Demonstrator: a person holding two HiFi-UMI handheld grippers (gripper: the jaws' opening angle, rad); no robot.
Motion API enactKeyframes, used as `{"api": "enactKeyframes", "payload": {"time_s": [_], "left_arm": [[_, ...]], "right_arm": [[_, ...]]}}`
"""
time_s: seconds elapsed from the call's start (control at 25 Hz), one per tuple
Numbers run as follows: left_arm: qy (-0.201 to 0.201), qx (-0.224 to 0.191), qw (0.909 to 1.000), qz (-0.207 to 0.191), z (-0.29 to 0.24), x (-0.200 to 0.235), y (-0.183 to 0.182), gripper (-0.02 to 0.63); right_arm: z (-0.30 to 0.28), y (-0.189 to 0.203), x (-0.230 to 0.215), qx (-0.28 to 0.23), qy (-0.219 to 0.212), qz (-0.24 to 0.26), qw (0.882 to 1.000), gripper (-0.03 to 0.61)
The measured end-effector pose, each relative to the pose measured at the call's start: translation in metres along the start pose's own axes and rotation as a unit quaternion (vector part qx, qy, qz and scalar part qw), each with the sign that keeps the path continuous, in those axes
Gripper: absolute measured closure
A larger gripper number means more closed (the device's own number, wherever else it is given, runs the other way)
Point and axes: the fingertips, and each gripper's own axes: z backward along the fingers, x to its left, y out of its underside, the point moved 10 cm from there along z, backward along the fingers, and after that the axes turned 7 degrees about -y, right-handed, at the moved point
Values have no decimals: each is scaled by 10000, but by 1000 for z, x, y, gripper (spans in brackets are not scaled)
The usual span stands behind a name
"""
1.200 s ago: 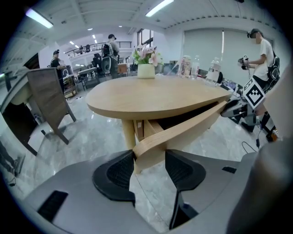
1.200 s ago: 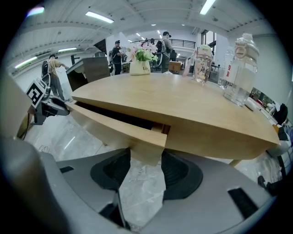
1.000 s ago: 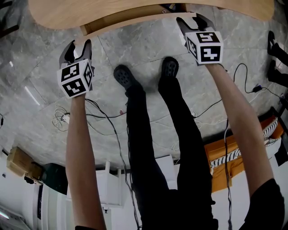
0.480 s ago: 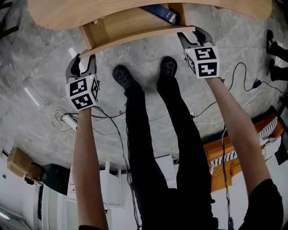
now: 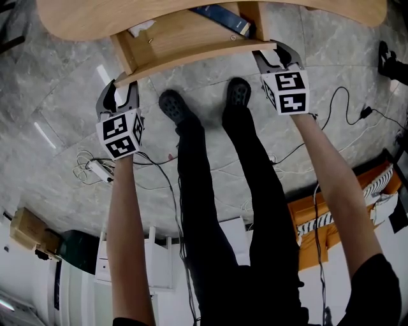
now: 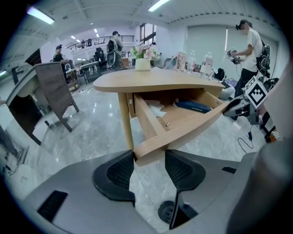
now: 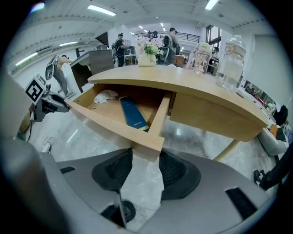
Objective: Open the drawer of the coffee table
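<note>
The wooden coffee table [image 5: 95, 19] has its drawer [image 5: 191, 58] pulled part way out. A blue book [image 5: 224, 18] and a crumpled white paper [image 5: 141, 28] lie inside. My left gripper [image 5: 119, 89] holds the drawer front's left corner. In the left gripper view, both pads of that gripper [image 6: 149, 160] press on the corner of the drawer [image 6: 192, 130]. My right gripper [image 5: 275, 52] is at the right corner. Its jaws are closing, and in the right gripper view the corner of the drawer [image 7: 110, 122] is pinched in that gripper [image 7: 145, 157].
My two black shoes [image 5: 173, 107] stand on the marble floor just in front of the drawer. Cables [image 5: 95, 169] lie on the floor at left, and an orange box [image 5: 331, 223] at right. Bottles [image 7: 229, 64] and a flower pot [image 7: 147, 57] stand on the tabletop. A person [image 6: 249, 45] stands beyond the table.
The drawer has slid further out from under the tabletop, and both grippers have come toward me with it. The book and paper inside have come into view.
</note>
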Motion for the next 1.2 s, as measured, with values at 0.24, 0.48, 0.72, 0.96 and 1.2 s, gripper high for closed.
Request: {"api": "enactKeyframes", "payload": {"time_s": [0.24,0.48,0.72,0.96,1.2], "left_arm": [[-43,84,10000,11,-3,-2,4,394],[-88,45,9999,56,-5,-4,5,389],[-300,46,9994,192,-5,-10,7,385],[-253,214,9991,262,-5,-12,12,342],[-441,566,9954,642,14,-8,24,330]], "right_arm": [[-5,2,2,88,52,-87,9999,393],[-6,3,2,87,90,-142,9998,393],[-7,3,8,137,291,-258,9992,393],[-7,5,14,282,347,-582,9973,377],[18,11,14,398,578,-982,9927,376]]}}
